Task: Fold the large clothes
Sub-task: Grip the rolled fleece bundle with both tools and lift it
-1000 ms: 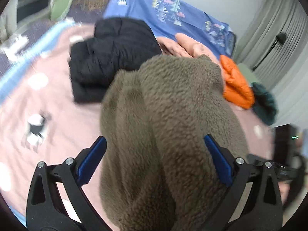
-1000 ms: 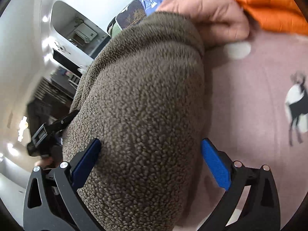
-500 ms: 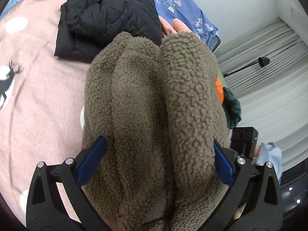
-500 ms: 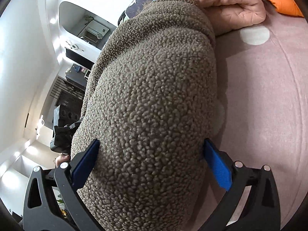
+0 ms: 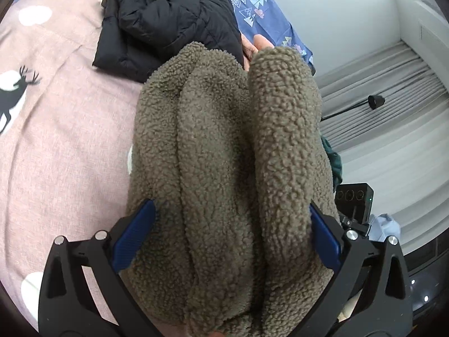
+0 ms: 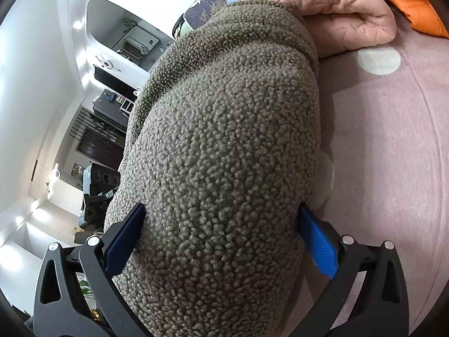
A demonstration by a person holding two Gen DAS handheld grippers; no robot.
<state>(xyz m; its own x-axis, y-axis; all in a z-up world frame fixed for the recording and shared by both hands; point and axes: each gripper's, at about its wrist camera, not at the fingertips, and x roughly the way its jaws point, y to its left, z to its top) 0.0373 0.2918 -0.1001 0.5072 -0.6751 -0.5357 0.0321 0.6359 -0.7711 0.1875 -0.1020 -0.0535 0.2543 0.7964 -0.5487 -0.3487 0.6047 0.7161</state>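
Left gripper and right gripper each clamp the bundled brown fleece above the pink bedspread

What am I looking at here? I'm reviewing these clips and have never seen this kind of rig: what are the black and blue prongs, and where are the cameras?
No robot here: a person holds a two-finger clamp in each hand, each with a wide-angle camera looking along its fingers. The prongs are those fingers. One picture is from the left gripper, the other from the right gripper. Both are closed around a bulky folded brown fleece, one at each end. Below is a pink bedspread with deer and dots. On it lie a black jacket, a peach quilted garment and an orange one.
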